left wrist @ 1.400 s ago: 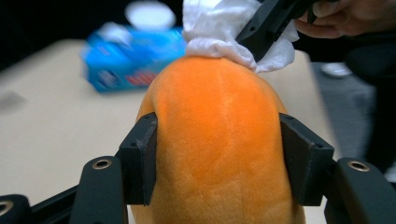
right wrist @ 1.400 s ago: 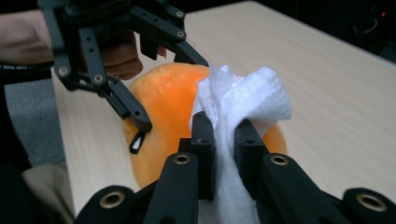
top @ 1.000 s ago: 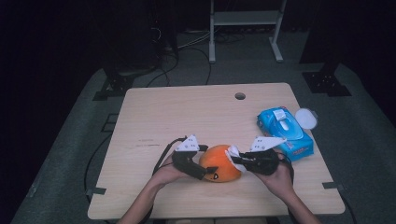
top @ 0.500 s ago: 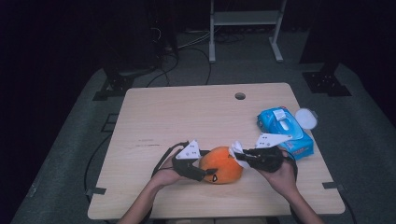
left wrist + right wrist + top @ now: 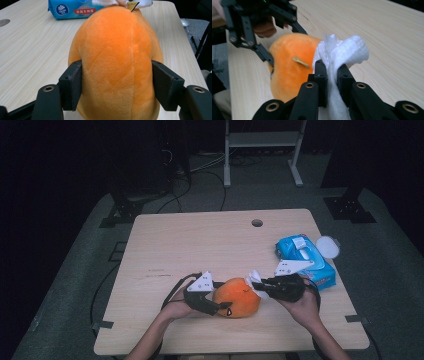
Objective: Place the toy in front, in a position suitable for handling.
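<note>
An orange plush toy [image 5: 239, 296] lies on the wooden table [image 5: 200, 245] near its front edge. My left gripper [image 5: 220, 309] comes at it from the left. Its jaws have just been closing, and in the left gripper view both pads [image 5: 72, 85] press into the sides of the toy [image 5: 117, 50]. My right gripper [image 5: 257, 285] reaches in from the right, shut on a crumpled white wipe [image 5: 254, 278]. In the right gripper view the wipe [image 5: 344, 51] bulges above the jaws, right beside the toy [image 5: 289, 67], which carries a small tan tag [image 5: 300, 62].
A blue pack of wet wipes [image 5: 305, 260] lies at the table's right edge, with a round white lid [image 5: 327, 246] beside it. A cable hole [image 5: 257, 223] sits near the far edge. Cables and a metal stand are on the floor beyond.
The left gripper's jaws have closed onto the plush toy. The right gripper, still holding the wipe, has edged a little left toward the toy.
</note>
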A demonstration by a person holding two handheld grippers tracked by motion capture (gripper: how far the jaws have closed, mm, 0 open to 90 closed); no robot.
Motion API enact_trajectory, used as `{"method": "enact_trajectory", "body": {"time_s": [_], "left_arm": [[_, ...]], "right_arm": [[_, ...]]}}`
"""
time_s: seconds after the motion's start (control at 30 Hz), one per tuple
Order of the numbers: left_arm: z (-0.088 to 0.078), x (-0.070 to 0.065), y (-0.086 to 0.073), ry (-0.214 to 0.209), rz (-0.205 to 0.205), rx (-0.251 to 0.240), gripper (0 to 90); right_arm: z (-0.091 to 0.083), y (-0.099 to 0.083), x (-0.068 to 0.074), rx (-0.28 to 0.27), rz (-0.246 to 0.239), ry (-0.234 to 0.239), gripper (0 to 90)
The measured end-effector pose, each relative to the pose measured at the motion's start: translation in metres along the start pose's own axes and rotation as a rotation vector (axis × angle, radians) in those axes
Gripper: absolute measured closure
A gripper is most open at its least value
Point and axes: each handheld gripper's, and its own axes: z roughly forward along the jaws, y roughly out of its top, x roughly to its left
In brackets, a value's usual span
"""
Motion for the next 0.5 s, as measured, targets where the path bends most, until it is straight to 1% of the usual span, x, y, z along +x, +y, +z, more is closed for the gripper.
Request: {"method": "enact_trajectory", "body": {"time_s": [0.07,0.1,0.13,0.2,0.23,0.27,0.3,0.33,0.37,0.47,0.5], "left_arm": [[0.0,0.002,-0.001,-0.001,-0.008,0.001,32.2],[0.0,0.003,0.0,0.0,-0.021,0.001,30.5],[0.0,0.004,0.0,0.001,-0.043,-0.002,27.7],[0.002,0.006,0.003,0.006,-0.106,0.01,18.9],[0.003,0.005,0.004,0.003,-0.121,0.014,16.2],[0.003,0.004,0.005,0.004,-0.113,0.014,16.2],[0.004,0.003,0.006,0.003,-0.103,0.015,19.0],[0.004,0.001,0.008,0.008,-0.077,0.02,21.4],[0.003,0.0,0.009,0.014,-0.066,0.017,24.7],[0.002,-0.002,0.01,0.018,-0.025,0.021,29.5],[0.002,-0.001,0.009,0.02,-0.023,0.025,30.6]], "right_arm": [[0.003,-0.003,-0.002,0.006,0.01,0.007,81.0],[0.003,-0.005,-0.003,0.003,0.018,0.011,81.0],[0.003,-0.007,-0.003,0.004,0.024,0.014,81.0],[0.001,-0.01,-0.002,0.006,0.032,0.011,81.0],[0.0,-0.012,-0.002,0.008,0.038,0.014,81.1],[-0.001,-0.013,-0.001,0.003,0.041,0.018,81.1],[-0.002,-0.014,0.0,-0.001,0.044,0.021,81.1],[-0.003,-0.013,0.002,-0.004,0.039,0.023,81.1],[-0.003,-0.011,0.006,-0.009,0.025,0.024,81.1],[-0.002,-0.004,0.014,-0.029,-0.004,0.046,81.1],[-0.001,-0.002,0.017,-0.026,-0.025,0.035,81.1]]}}
